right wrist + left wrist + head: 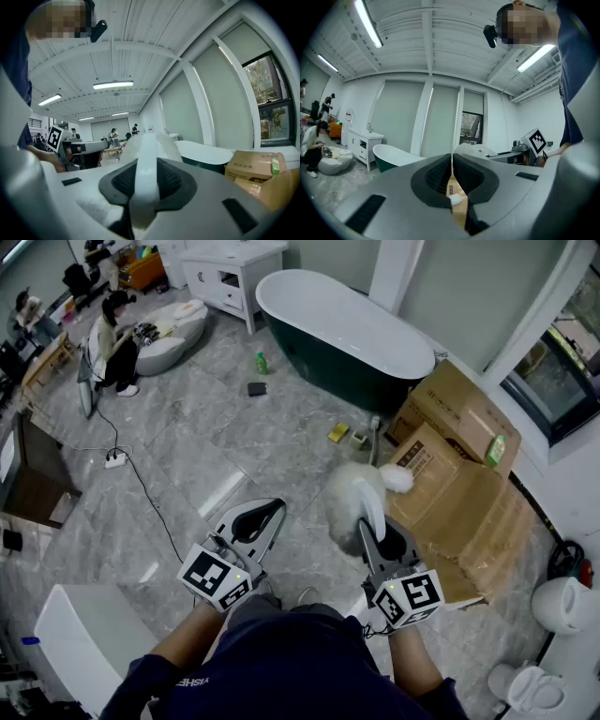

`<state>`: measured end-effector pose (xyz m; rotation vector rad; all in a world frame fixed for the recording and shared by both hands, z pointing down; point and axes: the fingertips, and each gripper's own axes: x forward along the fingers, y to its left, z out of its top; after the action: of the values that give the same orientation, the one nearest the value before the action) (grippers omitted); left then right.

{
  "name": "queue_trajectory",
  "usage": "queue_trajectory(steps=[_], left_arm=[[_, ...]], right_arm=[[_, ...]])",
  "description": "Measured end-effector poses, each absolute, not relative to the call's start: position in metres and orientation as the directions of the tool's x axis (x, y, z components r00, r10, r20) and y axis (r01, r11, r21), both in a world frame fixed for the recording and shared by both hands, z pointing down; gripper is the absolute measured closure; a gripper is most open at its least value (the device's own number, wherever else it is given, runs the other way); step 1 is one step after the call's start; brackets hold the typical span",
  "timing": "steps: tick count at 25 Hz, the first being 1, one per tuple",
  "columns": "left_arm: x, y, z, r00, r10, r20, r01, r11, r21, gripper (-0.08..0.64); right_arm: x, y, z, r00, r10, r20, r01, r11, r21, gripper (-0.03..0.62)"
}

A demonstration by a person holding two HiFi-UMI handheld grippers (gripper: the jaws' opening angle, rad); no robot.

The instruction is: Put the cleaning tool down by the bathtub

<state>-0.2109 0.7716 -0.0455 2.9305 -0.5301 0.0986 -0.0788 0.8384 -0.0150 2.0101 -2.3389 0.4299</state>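
White and fluffy, the cleaning tool (349,501) is in your right gripper (377,538). The 2 fingers (173,180) are clamped on its white handle, and the fluffy head stands out in front of them, above the grey floor (216,446). The tool hangs just beside the cardboard boxes (459,474) at the right, well apart from the dark green bathtub (342,338) at the far side. Your left gripper (255,521) is at the left of the tool, its 2 fingers pressed together with nothing between them.
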Motion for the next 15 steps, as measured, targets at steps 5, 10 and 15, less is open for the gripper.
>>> queue_trajectory(steps=[5, 10, 15], left_arm=[[-0.209, 0.776, -0.047, 0.933, -0.348, 0.092, -0.358, -0.923, 0.141, 0.523], [-0.204, 0.783, -0.045, 0.927, -0.365, 0.092, -0.375, -0.917, 0.139, 0.522], [-0.201, 0.788, -0.043, 0.926, -0.364, 0.099, -0.375, -0.917, 0.136, 0.522]], right_arm=[[-0.074, 0.843, -0.02, -0.161, -0.972, 0.169, -0.97, 0.124, -0.211, 0.502], [-0.065, 0.852, -0.017, -0.171, -0.97, 0.174, -0.969, 0.134, -0.207, 0.502], [-0.059, 0.857, -0.012, -0.175, -0.967, 0.183, -0.969, 0.136, -0.208, 0.502]])
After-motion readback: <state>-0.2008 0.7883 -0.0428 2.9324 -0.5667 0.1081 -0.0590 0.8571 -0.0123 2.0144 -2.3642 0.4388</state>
